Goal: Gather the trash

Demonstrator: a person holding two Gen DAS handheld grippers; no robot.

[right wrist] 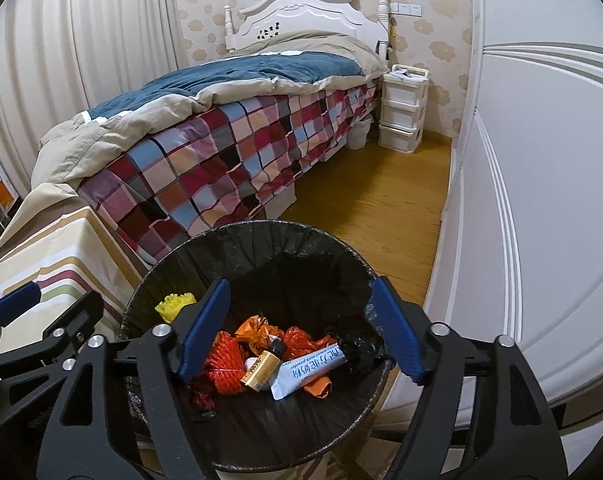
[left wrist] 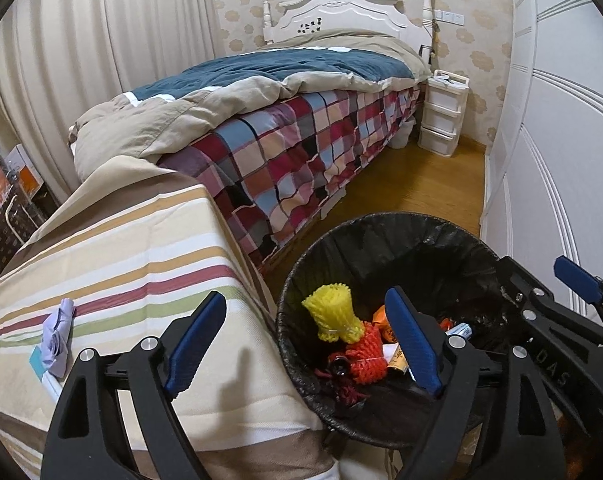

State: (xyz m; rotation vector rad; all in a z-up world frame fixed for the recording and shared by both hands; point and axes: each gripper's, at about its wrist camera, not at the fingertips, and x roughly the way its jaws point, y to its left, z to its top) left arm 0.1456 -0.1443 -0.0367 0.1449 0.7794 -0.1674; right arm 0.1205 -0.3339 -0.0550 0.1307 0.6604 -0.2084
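Observation:
A round bin with a black liner (left wrist: 405,218) stands on the floor beside a table under a striped cloth (left wrist: 113,248). Inside lie a yellow foam net (left wrist: 333,316), an orange-red foam net (left wrist: 367,356), a white powder sachet (right wrist: 309,372), a small brown bottle (right wrist: 261,370) and orange wrappers (right wrist: 257,330). My left gripper (left wrist: 305,300) is open, one finger over the cloth, the other over the bin. My right gripper (right wrist: 301,286) is open above the bin (right wrist: 261,226), nothing between its pads. A crumpled lilac paper (left wrist: 57,336) lies on the cloth to the left.
A bed with a checked cover (left wrist: 301,148) runs away from the table. White wardrobe doors (left wrist: 561,140) line the right side, with a strip of wood floor (left wrist: 417,184) between. A white drawer unit (left wrist: 441,116) stands by the headboard. Boxes (left wrist: 5,184) sit at far left.

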